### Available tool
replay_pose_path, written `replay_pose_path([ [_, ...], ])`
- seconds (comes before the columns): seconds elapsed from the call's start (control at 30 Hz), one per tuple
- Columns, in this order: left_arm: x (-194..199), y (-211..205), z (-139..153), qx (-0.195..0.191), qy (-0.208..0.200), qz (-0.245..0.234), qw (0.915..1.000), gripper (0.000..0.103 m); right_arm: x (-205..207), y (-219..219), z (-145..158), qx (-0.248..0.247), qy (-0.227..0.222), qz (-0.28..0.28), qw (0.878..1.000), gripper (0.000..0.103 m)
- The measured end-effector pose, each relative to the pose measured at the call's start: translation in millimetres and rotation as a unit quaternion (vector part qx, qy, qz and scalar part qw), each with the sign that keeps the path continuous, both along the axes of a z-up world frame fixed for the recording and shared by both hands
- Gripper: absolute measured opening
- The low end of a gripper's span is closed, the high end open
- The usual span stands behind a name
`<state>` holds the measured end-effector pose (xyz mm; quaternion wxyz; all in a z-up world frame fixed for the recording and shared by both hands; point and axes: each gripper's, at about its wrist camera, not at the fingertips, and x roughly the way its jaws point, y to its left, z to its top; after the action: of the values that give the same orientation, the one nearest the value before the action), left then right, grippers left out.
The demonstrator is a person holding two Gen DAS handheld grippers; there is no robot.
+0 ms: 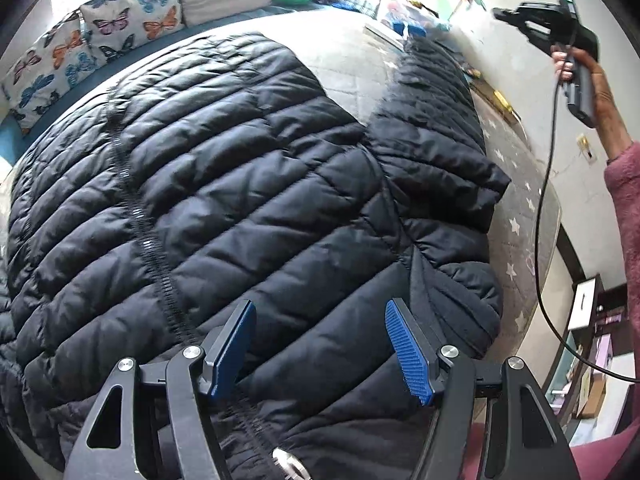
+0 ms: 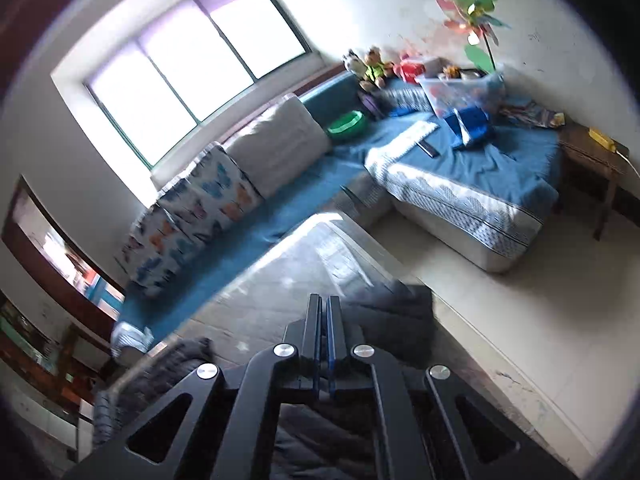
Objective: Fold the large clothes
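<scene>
Two tongs, and neither has cloth in it right now. My black puffer jacket (image 1: 240,184) lies spread on the mattress (image 1: 352,68), zipper (image 1: 136,216) facing up and running down its left part, with one sleeve (image 1: 432,120) angled out toward the far right corner.

By my reading, I am between folds: the jacket is laid flat and no panel has been turned over yet, so the folding proper is still ahead. The sleeve looks like the sensible first thing to bring in across the body.

My left tongs (image 1: 322,344) hang just above the near part of the jacket, pointing steeply down, with the blue pads (image 1: 408,352) standing well apart and nothing between them. I cannot tell whether the tips brush the quilting.

My right tongs (image 2: 324,320) are lifted clear of the bed, held high off the right side by my hand (image 1: 576,76), cable trailing below it. Their jaws are pressed flat together, empty. From the right wrist view, the jacket's edge shows dark beneath them, well below.

For the next move, I judge the right tongs must spread again and come down to the sleeve's cuff or shoulder, while the left ones pin or pinch the near hem. The padding is thick and slippery, so a deep bite should hold better than a shallow one.
</scene>
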<state>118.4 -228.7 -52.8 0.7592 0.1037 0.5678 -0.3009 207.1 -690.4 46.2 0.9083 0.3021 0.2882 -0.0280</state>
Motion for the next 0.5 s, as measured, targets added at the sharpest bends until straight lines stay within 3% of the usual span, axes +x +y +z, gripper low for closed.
replay_pose_path([
  [0.07,0.1,8.8,4.7,-0.003,-0.004,0.006,1.0000,0.071,-1.9,6.1,11.8,-0.021,-0.005,0.006,1.000,0.004],
  [0.13,-0.7,15.8,8.5,-0.004,-0.012,0.008,0.9999,0.071,3.1,7.4,4.3,-0.030,0.022,0.015,0.999,0.004],
  [0.2,-0.6,21.6,9.7,-0.008,-0.009,0.010,0.9999,0.071,9.5,5.5,-21.0,-0.021,0.064,0.025,0.997,0.007],
  [0.3,1.5,27.2,6.6,-0.006,-0.001,0.013,0.9999,0.071,13.9,1.0,-66.4,-0.020,0.112,0.021,0.993,0.020],
  [0.37,1.3,27.3,4.5,-0.002,0.000,0.013,0.9999,0.071,15.3,-2.6,-92.7,-0.009,0.134,0.024,0.991,0.037],
  [0.5,4.5,28.2,0.6,0.000,0.007,0.017,0.9998,0.071,19.1,-10.1,-126.0,0.001,0.159,0.015,0.987,0.040],
])
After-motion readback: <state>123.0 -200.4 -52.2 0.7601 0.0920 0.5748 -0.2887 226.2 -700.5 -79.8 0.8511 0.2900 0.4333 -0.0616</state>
